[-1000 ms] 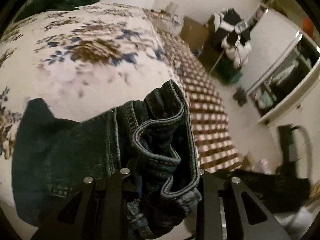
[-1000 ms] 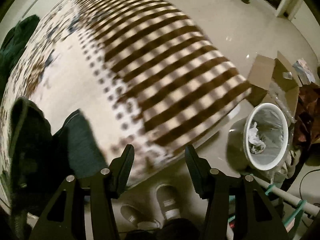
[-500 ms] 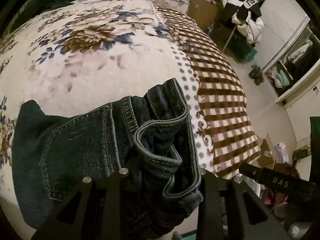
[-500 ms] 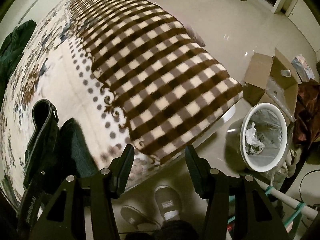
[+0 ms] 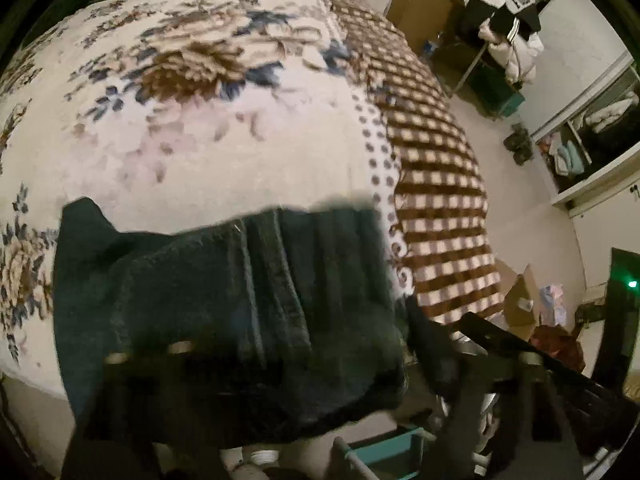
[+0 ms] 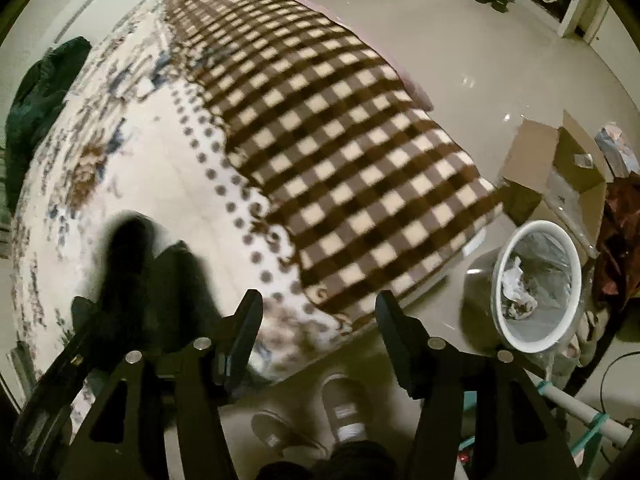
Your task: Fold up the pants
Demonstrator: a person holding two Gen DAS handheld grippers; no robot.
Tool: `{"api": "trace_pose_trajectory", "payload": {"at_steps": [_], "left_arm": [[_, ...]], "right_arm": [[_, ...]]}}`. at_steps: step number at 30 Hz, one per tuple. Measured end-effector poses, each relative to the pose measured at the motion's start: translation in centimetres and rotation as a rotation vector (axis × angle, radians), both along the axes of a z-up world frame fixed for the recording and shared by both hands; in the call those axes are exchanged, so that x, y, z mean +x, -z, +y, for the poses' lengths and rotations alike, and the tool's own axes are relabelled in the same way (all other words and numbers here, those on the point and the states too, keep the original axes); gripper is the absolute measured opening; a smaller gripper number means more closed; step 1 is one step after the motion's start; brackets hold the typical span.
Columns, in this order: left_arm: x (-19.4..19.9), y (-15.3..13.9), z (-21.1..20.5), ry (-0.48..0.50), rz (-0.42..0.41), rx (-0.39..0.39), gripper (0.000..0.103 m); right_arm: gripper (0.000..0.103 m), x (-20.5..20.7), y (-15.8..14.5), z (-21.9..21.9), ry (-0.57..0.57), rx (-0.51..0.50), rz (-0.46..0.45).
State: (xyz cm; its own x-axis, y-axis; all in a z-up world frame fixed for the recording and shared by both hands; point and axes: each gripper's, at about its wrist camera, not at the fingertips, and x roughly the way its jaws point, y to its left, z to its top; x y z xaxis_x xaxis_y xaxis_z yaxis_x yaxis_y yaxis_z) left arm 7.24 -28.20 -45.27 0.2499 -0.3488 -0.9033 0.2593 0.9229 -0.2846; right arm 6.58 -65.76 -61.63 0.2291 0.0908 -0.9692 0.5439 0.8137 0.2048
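Dark blue denim pants (image 5: 224, 304) sit bunched at the near edge of the bed, draped partly over that edge, close to the near corner where the check border starts. We see seams and stitched folds running top to bottom through the pile; heavy motion blur in the left wrist view, so fold layout is not readable.

Left tool (image 5: 280, 380): fingers are smeared and mostly buried behind the denim. We cannot tell whether it is spread or pinching the fabric.

Right tool (image 6: 320, 320): fingers spread wide, nothing between them. It hovers over the near edge of the bed at the checked corner, just beside the pants, which show as a dark mass (image 6: 160, 280) at its left.

Cream fleece blanket with brown-and-blue floral print (image 5: 192, 128) covers the bed; brown-and-cream check border (image 6: 340, 160) runs along its side.

On the floor past the corner: white round waste bin with a clear liner (image 6: 536, 284), open brown cardboard box (image 6: 556, 168) behind it, pair of grey slippers (image 6: 344, 412) below the right tool. Dark green garment (image 6: 36, 108) lies at the far end of the bed.
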Motion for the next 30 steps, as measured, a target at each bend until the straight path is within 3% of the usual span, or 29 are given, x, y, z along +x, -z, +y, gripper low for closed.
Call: {"api": "trace_pose_trajectory", "payload": {"at_steps": [4, 7, 13, 17, 19, 20, 22, 26, 30], "left_arm": [[0.8, -2.4, 3.6, -0.062, -0.013, -0.045, 0.086], [1.5, -2.7, 8.3, -0.142, -0.035, -0.002, 0.086], [2.5, 1.5, 19.4, -0.338, 0.048, 0.143, 0.086], [2.7, 4.3, 22.5, -0.382, 0.110, 0.171, 0.086], [2.5, 5.4, 23.1, -0.387, 0.135, 0.166, 0.086], [2.4, 5.7, 23.2, -0.388, 0.148, 0.159, 0.086], [2.2, 6.2, 22.9, -0.389, 0.163, 0.126, 0.086], [2.1, 6.5, 21.7, -0.361, 0.186, 0.076, 0.086], [2.7, 6.9, 20.3, -0.334, 0.212, 0.030, 0.086]], "right_arm": [[0.077, 0.9, -0.8, 0.5, -0.016, 0.061, -0.047], [0.084, 2.0, -0.8, 1.0, -0.042, 0.147, -0.090], [0.087, 4.8, 2.2, 3.3, -0.113, 0.422, -0.106], [0.085, 6.0, 5.6, 5.7, -0.152, 0.563, -0.020], [0.045, 6.2, 5.8, 7.1, -0.189, 0.548, -0.026], [0.014, 6.4, 5.4, 7.9, -0.222, 0.510, -0.028], [0.007, 6.4, 3.5, 9.2, -0.272, 0.406, -0.048], [0.005, 6.4, -0.5, 9.0, -0.290, 0.307, -0.091], [0.005, 6.2, -0.5, 6.1, -0.236, 0.268, -0.063]]}}
